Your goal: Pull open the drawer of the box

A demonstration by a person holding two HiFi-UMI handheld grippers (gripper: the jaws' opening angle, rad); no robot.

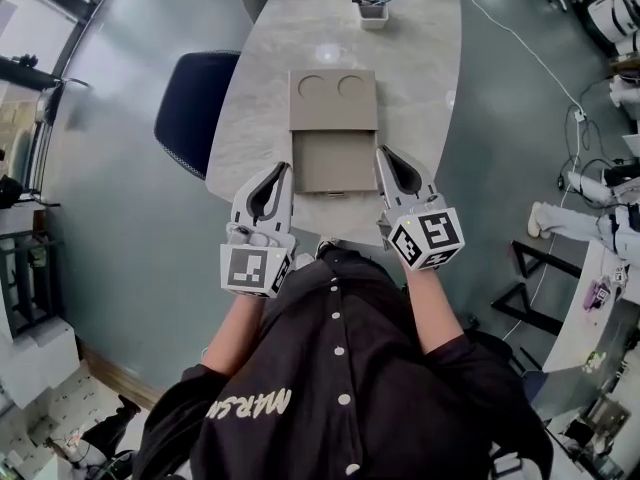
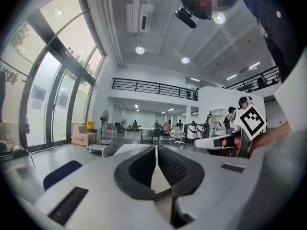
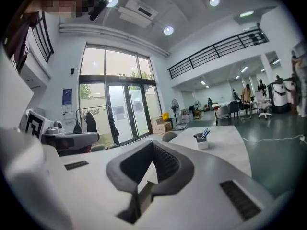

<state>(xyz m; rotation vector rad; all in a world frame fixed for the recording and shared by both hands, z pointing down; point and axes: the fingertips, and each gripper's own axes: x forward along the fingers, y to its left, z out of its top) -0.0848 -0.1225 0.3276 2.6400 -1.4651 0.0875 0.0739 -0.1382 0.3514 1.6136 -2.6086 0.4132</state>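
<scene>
A wide hall with a grey floor is lying around a pale oval tabletop (image 1: 260, 98), and at its left side a dark blue chair (image 1: 195, 108) is standing pushed against the edge. The left gripper (image 1: 287, 168) is hovering at the near end of the tabletop, its tongs pointing forward just beside the left edge of the drawer (image 1: 336, 163); in the left gripper view its tongs (image 2: 156, 148) are meeting at the tips, with only a beige surface showing through the gap behind them, so I am judging them closed on nothing. In the middle the brown box (image 1: 333, 98), with two round hollows in its top, is lying flat, and the drawer is standing well out of it toward the person. The right gripper (image 1: 381, 153) is flanking the right edge of the drawer in the same manner, and its tongs (image 3: 153, 143) are also touching at the tips and holding nothing. A small cup of pens (image 1: 373, 10) is sitting far behind the box. I am judging that the pulling step is nearly finished; the next move is probably only asking for the two grippers to draw away from the drawer without pushing it back.
</scene>
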